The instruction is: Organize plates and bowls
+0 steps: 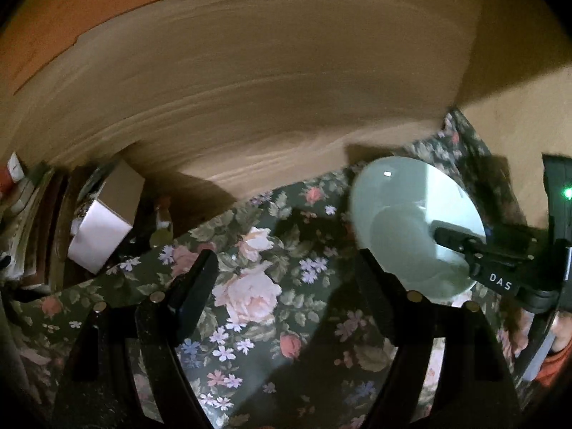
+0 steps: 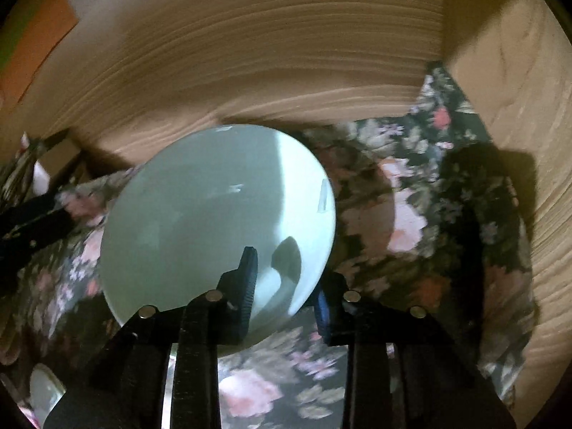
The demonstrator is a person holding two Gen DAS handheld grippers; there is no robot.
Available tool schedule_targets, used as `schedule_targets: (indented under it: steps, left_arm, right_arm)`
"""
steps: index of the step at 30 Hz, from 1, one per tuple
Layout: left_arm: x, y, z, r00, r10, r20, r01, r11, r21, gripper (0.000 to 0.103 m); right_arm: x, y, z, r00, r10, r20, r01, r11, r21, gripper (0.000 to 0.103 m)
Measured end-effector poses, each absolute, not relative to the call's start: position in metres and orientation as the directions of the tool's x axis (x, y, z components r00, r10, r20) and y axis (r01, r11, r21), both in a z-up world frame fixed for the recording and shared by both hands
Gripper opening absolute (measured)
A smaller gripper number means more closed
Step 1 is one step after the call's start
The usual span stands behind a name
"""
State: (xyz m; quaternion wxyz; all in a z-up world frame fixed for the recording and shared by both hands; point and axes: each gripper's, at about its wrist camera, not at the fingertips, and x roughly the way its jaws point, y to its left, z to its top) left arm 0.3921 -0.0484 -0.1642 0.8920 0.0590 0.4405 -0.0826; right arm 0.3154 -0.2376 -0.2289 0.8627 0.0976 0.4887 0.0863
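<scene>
**Ana:** Starting with the biggest thing, a flowered tablecloth (image 2: pixel 411 214) covers the table, and a tall tan wall of stacked layers (image 2: pixel 250 53) stands behind it. Everything else I place against that cloth.

**Ben:** Where is the bowl?

**Ana:** A pale green bowl (image 2: pixel 214 221) sits over the middle of the cloth, close to the foot of the tan wall. It is tilted, its mouth facing toward the right gripper's camera rather than straight up. Being round, it has no real long axis; what matters is the tilt of its rim.

**Ben:** And the tongs?

**Ana:** The right gripper (image 2: pixel 282 286) is clamped narrow on the bowl's near rim, one finger inside (image 2: pixel 248 275), the other outside. The left gripper (image 1: pixel 286 279) stands wide with only cloth between its fingers, beside the bowl, well clear of it.

**Ben:** How should the carry go?

**Ana:** I judge a one-point rim grip lets the bowl swing, so move slowly, keep the wrist steady, and level the mouth before setting it down. The free gripper could steady the far rim.

**Ben:** Anything smaller?

**Ana:** A white box (image 1: pixel 100 239) lies at the cloth's left edge. A pale dish edge (image 2: pixel 44 389) shows at the cloth's near left corner; I cannot tell what kind.
</scene>
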Motion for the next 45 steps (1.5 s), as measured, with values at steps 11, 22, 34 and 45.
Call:
schedule_targets:
  steps: [11,22,34,45]
  left_arm:
    - [0.39,-0.059,-0.191,0.5,-0.127,-0.857,0.25,0.968,0.003,0.068]
    - [0.398,-0.071,-0.214,0.389,-0.165,-0.907,0.282,0.958,-0.053,0.022]
    - [0.386,-0.083,-0.195,0.454,-0.145,-0.879,0.309,0.951,0.003,0.017]
    - [0.35,-0.074,-0.144,0.559,-0.145,-0.816,0.278,0.96,0.02,0.017]
  right_arm:
    - [0.29,-0.193,-0.224,0.446,0.329,-0.832,-0.193,0.943,0.27,0.025]
    - [0.306,-0.206,-0.236,0.429,0.368,-0.825,-0.138,0.929,0.342,0.024]
    - [0.299,-0.21,-0.22,0.461,0.349,-0.816,-0.117,0.935,0.334,0.021]
    - [0.271,-0.201,-0.167,0.541,0.336,-0.771,-0.157,0.941,0.3,0.021]
